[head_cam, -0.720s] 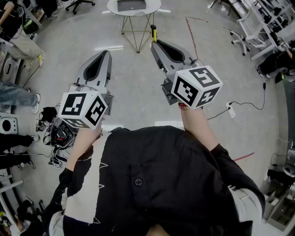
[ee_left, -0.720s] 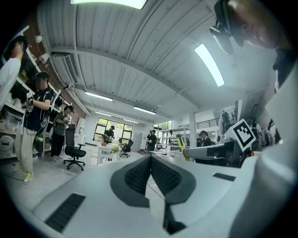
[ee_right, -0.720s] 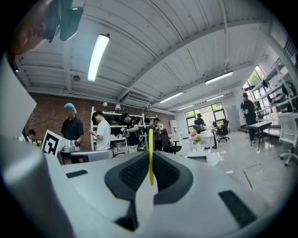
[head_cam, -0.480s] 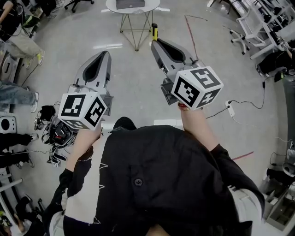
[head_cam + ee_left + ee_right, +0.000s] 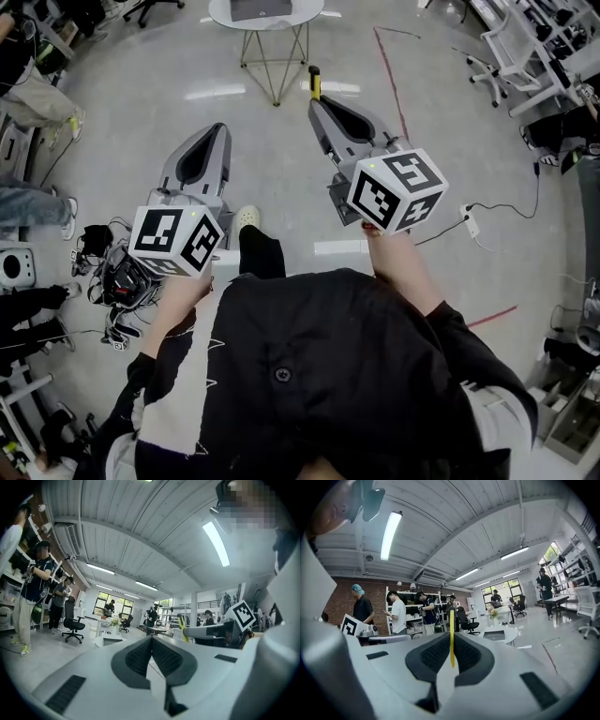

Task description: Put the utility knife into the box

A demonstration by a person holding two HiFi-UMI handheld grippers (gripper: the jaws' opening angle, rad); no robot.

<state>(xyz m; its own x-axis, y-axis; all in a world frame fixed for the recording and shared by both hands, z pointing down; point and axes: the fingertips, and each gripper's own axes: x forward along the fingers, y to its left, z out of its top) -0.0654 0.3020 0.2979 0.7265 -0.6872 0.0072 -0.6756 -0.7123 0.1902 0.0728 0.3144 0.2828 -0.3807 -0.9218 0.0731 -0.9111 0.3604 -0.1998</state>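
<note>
Since the earlier frames the person has stepped forward. A shoe (image 5: 247, 217) and a dark leg (image 5: 260, 251) now show between the grippers. The table (image 5: 221, 17) has slid to the top edge of the head view, and the left gripper (image 5: 216, 128) sits a little lower and further right.

The room is an open workshop with a ribbed white ceiling and strip lights. In the right gripper view there is a brick wall with shelves, where several people stand. The floor (image 5: 281, 159) is glossy grey. A red line (image 5: 389, 66) crosses it ahead, a power strip (image 5: 466, 223) and its cable lie to the right, and a tangle of cables (image 5: 120, 274) lies to the left.

The round white table stands on thin metal legs, well ahead of both grippers. A flat grey box (image 5: 263, 9) lies on it; what is in it cannot be made out.

The left gripper's jaws meet at the tips with nothing between them. The right gripper (image 5: 314, 101) has its jaws closed on the knife (image 5: 314, 82). The knife is a thin yellow strip held edge-on between the pads, reaching out past the tips, well apart from the box.
</note>
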